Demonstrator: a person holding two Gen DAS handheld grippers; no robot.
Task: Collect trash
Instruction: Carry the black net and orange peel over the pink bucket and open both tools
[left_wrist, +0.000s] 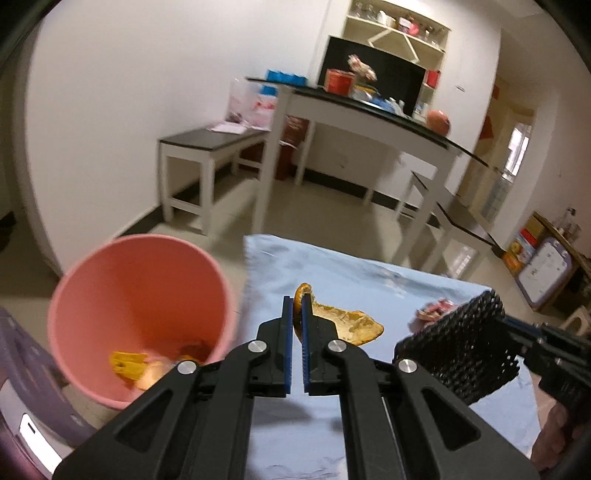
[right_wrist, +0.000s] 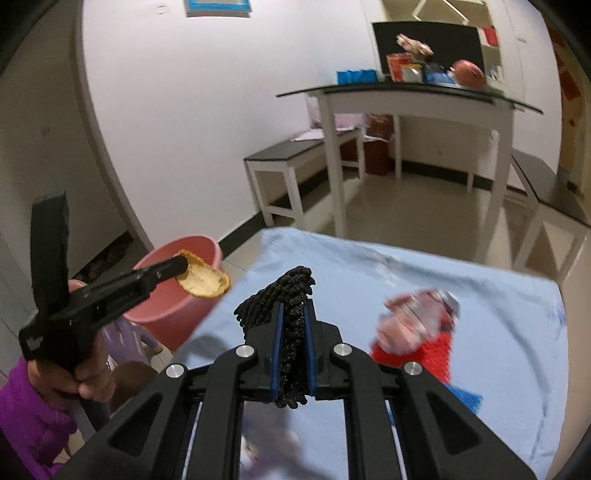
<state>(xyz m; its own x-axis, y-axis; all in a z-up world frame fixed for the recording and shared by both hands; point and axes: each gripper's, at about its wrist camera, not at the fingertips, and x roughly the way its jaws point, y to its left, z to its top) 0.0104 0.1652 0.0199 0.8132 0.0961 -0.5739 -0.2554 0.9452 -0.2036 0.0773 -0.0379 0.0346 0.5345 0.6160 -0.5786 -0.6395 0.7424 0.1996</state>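
My left gripper (left_wrist: 297, 301) is shut on an orange peel (left_wrist: 343, 321), held up over the near edge of the light blue cloth (left_wrist: 332, 266). The pink bin (left_wrist: 140, 295) stands on the floor to its left, with yellow and orange scraps at its bottom. My right gripper (right_wrist: 293, 306) is shut on a piece of black foam netting (right_wrist: 288, 291), lifted above the cloth (right_wrist: 480, 295). The right wrist view shows the left gripper (right_wrist: 181, 264) with the peel (right_wrist: 203, 280) in front of the bin (right_wrist: 173, 295). The netting (left_wrist: 461, 347) shows at the right of the left wrist view.
A red and white wrapper (right_wrist: 421, 325) lies on the cloth to the right of the netting. A lilac stool (left_wrist: 22, 362) stands by the bin. Beyond the cloth are a white table (left_wrist: 369, 118) with clutter and low benches (left_wrist: 207, 147).
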